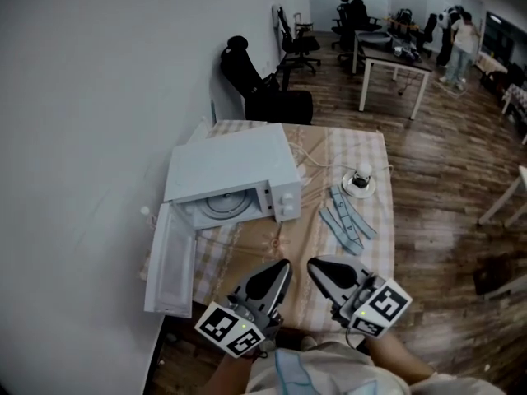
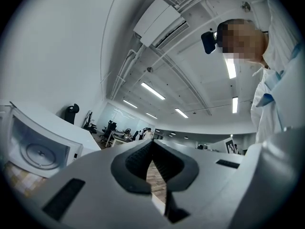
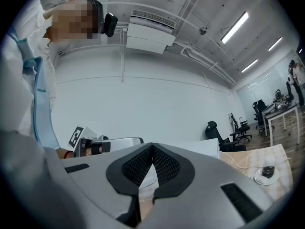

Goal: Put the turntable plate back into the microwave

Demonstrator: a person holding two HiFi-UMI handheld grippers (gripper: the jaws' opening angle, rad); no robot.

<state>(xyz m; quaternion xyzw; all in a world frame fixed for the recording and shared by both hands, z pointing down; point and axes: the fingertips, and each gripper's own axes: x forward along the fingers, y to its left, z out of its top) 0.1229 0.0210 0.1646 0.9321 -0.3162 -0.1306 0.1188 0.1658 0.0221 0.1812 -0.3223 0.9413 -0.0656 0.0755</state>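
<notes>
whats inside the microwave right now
A round plate lies flat on the floor of the open microwave. Its roof hides the back of the inside, so anything there cannot be seen.

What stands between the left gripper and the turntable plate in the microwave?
Probably nothing, so yes, it looks reachable. The microwave door hangs wide open, the turntable plate lies exposed inside, and nothing stands between it and the left gripper, whose jaws are shut and empty.
</notes>
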